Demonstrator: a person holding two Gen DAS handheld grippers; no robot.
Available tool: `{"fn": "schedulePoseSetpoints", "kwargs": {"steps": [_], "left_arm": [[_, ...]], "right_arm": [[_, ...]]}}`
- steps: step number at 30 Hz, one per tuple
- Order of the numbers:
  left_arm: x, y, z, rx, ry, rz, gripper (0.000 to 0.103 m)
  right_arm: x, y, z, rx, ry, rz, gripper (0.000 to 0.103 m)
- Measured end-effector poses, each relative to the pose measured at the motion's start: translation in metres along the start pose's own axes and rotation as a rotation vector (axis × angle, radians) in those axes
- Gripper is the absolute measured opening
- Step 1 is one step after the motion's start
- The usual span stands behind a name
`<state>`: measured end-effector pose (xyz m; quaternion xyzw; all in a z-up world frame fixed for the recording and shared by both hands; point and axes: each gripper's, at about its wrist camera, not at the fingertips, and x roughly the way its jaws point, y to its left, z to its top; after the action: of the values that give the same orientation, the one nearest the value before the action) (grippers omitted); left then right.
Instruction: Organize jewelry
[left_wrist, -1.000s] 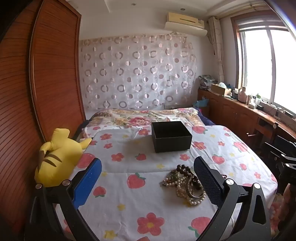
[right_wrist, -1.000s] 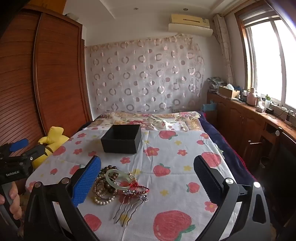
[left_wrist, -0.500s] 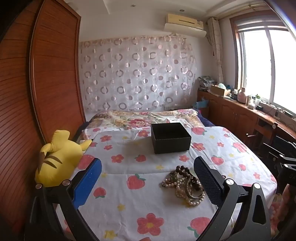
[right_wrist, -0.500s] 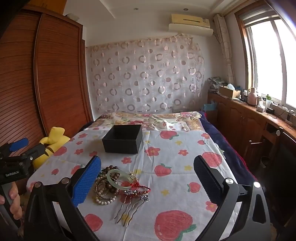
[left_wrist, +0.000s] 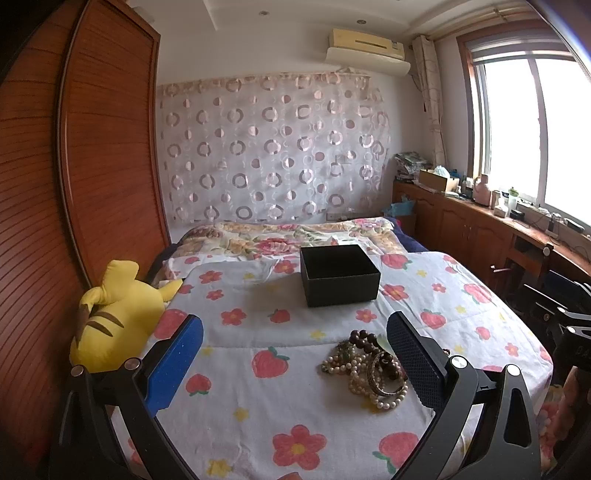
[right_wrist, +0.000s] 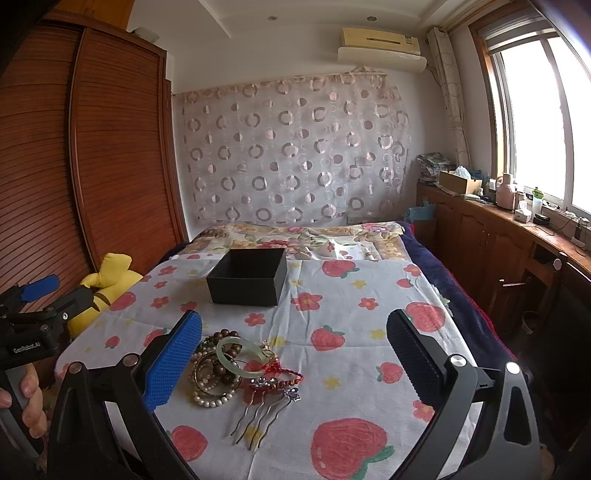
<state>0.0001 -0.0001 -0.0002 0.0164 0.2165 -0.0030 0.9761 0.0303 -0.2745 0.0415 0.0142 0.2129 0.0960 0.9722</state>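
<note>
A heap of jewelry (left_wrist: 371, 369) lies on the flowered bedspread: pearl strands, dark wooden beads and bangles. In the right wrist view the jewelry heap (right_wrist: 221, 369) also shows a pale green bangle (right_wrist: 236, 352), a red cord bracelet (right_wrist: 282, 374) and a metal hair comb (right_wrist: 264, 413). An open black box (left_wrist: 338, 275) sits empty farther up the bed; the black box (right_wrist: 249, 277) stands behind the heap. My left gripper (left_wrist: 293, 352) is open with the heap beside its right finger. My right gripper (right_wrist: 293, 352) is open, the heap beside its left finger.
A yellow plush toy (left_wrist: 118, 317) lies at the bed's left edge against a wooden wardrobe (left_wrist: 107, 155). A wooden counter (right_wrist: 517, 229) with bottles and boxes runs under the window on the right. A hand (right_wrist: 26, 398) holds the left gripper's handle at the lower left.
Both views have crept slightly forward and lifted; the box and heap sit a touch lower and nearer. Nothing on the bed has moved.
</note>
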Motion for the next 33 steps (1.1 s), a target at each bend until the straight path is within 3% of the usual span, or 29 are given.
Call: {"fn": "schedulePoseSetpoints", "kwargs": {"steps": [33], "left_arm": [[0.0, -0.005, 0.003, 0.001, -0.008, 0.003, 0.096]], "right_arm": [[-0.001, 0.01, 0.002, 0.003, -0.005, 0.001, 0.101]]}}
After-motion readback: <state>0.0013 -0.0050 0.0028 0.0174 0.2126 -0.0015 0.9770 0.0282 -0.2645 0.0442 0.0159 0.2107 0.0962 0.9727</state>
